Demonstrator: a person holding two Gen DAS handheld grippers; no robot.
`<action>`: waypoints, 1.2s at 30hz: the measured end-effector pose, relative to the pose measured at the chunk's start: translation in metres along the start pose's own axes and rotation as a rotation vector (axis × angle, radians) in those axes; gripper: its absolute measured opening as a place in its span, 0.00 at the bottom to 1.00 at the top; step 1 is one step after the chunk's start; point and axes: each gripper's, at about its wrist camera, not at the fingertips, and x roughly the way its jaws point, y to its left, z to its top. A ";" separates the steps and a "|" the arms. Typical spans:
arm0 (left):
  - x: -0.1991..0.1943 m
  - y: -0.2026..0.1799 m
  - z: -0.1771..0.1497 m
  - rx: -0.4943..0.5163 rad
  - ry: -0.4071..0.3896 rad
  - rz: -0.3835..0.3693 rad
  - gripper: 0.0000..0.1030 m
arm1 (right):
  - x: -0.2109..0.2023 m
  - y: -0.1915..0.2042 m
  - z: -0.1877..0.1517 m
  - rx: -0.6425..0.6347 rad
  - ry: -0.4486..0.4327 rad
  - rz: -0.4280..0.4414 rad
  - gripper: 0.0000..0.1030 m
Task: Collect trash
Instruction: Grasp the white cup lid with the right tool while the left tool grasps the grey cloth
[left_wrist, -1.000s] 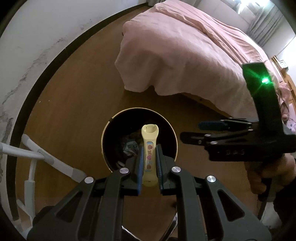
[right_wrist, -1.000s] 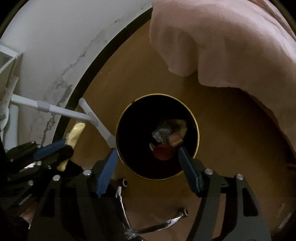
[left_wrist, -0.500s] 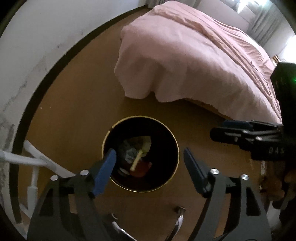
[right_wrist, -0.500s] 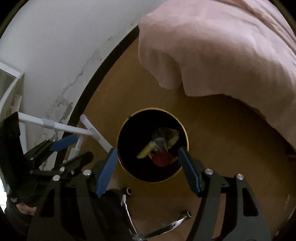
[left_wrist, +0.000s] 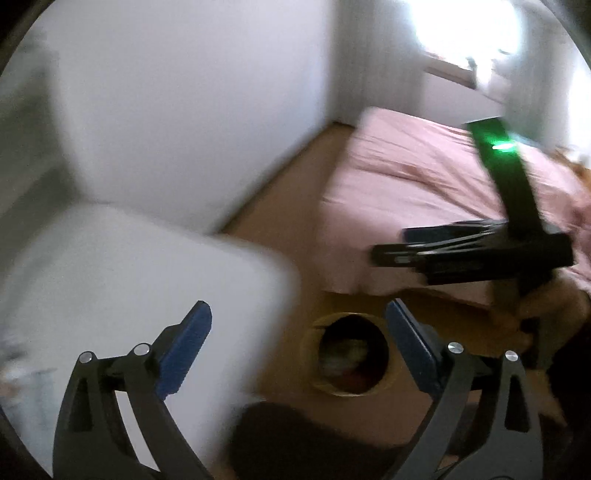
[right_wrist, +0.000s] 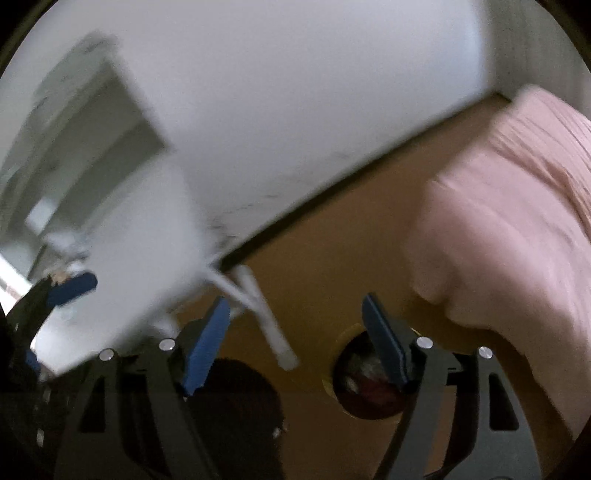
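The round dark trash bin (left_wrist: 349, 363) with a gold rim stands on the wooden floor, holding a heap of blurred trash; in the right wrist view the bin (right_wrist: 364, 384) shows partly behind a finger. My left gripper (left_wrist: 299, 347) hangs high above the floor, its jaws opening wide with nothing between them. My right gripper (right_wrist: 297, 339) is also up high, jaws opening, nothing between them. The right gripper (left_wrist: 391, 245) also appears side-on in the left wrist view, over the bed's edge. The left gripper's blue fingertip (right_wrist: 72, 290) shows at the left edge of the right wrist view. Both pictures are motion-blurred.
A white table top (left_wrist: 122, 280) fills the left; its white legs (right_wrist: 258, 310) reach the floor. A bed with a pink cover (left_wrist: 424, 195) lies on the right. A dark chair seat (left_wrist: 295, 439) sits below the grippers. White wall behind.
The left gripper let go of the yellow tube, which fell into the bin. Both grippers then rose and tilted up, so the bin looks smaller and the wall and table came into view.
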 end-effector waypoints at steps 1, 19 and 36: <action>-0.016 0.031 -0.010 -0.028 -0.003 0.089 0.90 | 0.006 0.028 0.006 -0.049 0.003 0.046 0.70; -0.095 0.296 -0.144 -0.324 0.160 0.494 0.74 | 0.109 0.381 0.008 -0.611 0.173 0.276 0.70; -0.148 0.307 -0.172 -0.467 0.108 0.414 0.22 | 0.193 0.445 0.010 -0.699 0.266 0.145 0.30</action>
